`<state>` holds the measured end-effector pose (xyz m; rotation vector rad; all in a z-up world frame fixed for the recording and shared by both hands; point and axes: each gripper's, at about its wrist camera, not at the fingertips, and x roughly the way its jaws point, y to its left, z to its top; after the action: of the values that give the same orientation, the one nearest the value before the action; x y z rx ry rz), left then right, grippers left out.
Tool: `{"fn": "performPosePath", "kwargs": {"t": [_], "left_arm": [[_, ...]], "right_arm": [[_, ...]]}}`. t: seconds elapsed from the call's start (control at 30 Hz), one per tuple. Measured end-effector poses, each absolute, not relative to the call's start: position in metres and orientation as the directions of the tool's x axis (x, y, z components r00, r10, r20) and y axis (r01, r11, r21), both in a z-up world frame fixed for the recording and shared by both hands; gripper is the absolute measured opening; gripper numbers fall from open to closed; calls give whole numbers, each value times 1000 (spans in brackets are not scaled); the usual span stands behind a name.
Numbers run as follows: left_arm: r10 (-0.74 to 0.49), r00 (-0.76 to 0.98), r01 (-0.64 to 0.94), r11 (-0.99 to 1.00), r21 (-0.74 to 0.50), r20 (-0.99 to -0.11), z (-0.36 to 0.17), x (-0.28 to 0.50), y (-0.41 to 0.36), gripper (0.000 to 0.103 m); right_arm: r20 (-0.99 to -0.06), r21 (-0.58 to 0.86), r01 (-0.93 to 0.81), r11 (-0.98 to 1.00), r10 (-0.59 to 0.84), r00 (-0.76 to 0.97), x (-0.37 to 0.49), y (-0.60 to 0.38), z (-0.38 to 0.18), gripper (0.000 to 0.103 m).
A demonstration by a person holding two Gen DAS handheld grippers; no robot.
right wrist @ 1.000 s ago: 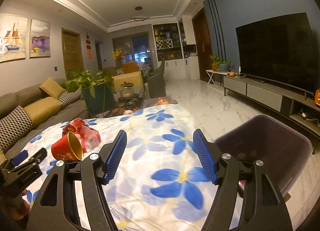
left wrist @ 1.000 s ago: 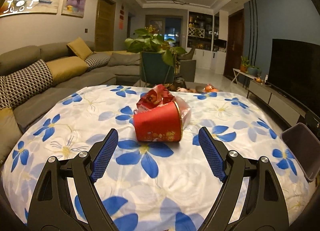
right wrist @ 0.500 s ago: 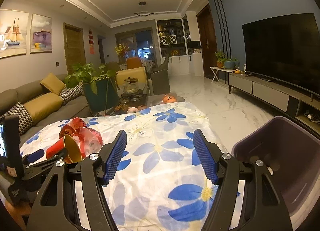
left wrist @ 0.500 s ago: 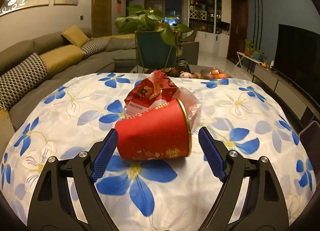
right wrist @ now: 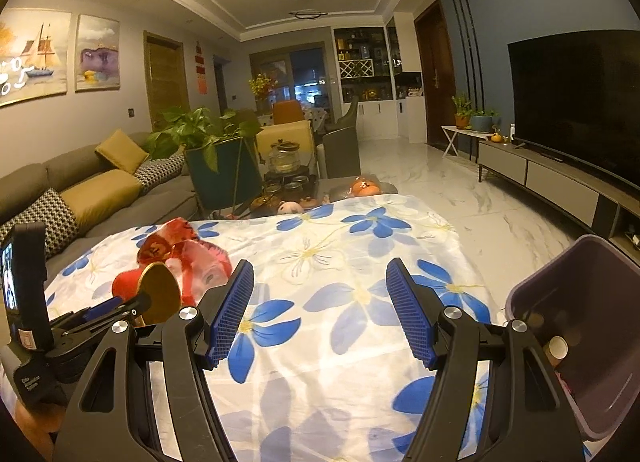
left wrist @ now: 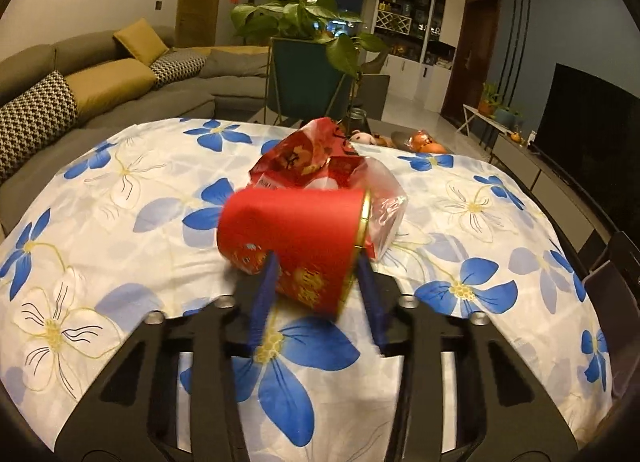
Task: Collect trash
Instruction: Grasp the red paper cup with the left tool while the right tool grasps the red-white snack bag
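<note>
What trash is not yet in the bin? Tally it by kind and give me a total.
Red paper cup: 1, gripped between the left gripper's jaws
Crumpled red-and-clear wrapper heap: 1 (the separate pieces in it cannot be told apart)
Total: 2

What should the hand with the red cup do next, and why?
Probably lift the red cup off the tablecloth and carry it toward the purple bin: the left gripper looks closed on it, and the bin sits open at the table's edge.
</note>
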<state>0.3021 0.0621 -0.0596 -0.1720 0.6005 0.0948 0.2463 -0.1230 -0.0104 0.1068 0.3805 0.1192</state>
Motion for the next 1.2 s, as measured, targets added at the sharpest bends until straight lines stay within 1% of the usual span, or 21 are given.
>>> {"fn": "performPosePath", "kwargs": {"t": [0.03,0.07,0.13,0.2,0.47,0.7,0.93,1.0,1.2], "left_arm": [[41,821,-141,981,-134,-569,-60,301,63,24],[41,821,-143,980,-135,-569,-60,300,64,20],[47,820,-150,979,-136,-571,-60,297,67,8],[48,819,-157,977,-143,-572,-60,295,71,3],[57,850,-181,965,-189,-524,-47,278,94,2],[118,867,-226,959,-172,-485,-28,279,122,2],[172,867,-276,947,-164,-467,-22,289,153,2],[185,866,-288,944,-162,-464,-21,291,159,2],[216,865,-315,936,-156,-453,-20,299,171,2]], "right_arm": [[-364,126,-100,987,140,921,246,-121,-10,68],[-366,126,-106,986,145,919,246,-119,-10,68],[-369,124,-116,986,154,917,248,-115,-9,68],[-373,115,-127,985,162,913,250,-108,-9,68],[-389,98,-197,975,220,895,268,-73,-9,68],[-416,81,-240,967,252,874,305,-33,-15,67],[-441,13,-257,966,236,866,339,3,-26,66],[-461,12,-263,965,239,855,349,10,-30,63],[-514,8,-254,967,222,828,374,22,-42,59]]}}
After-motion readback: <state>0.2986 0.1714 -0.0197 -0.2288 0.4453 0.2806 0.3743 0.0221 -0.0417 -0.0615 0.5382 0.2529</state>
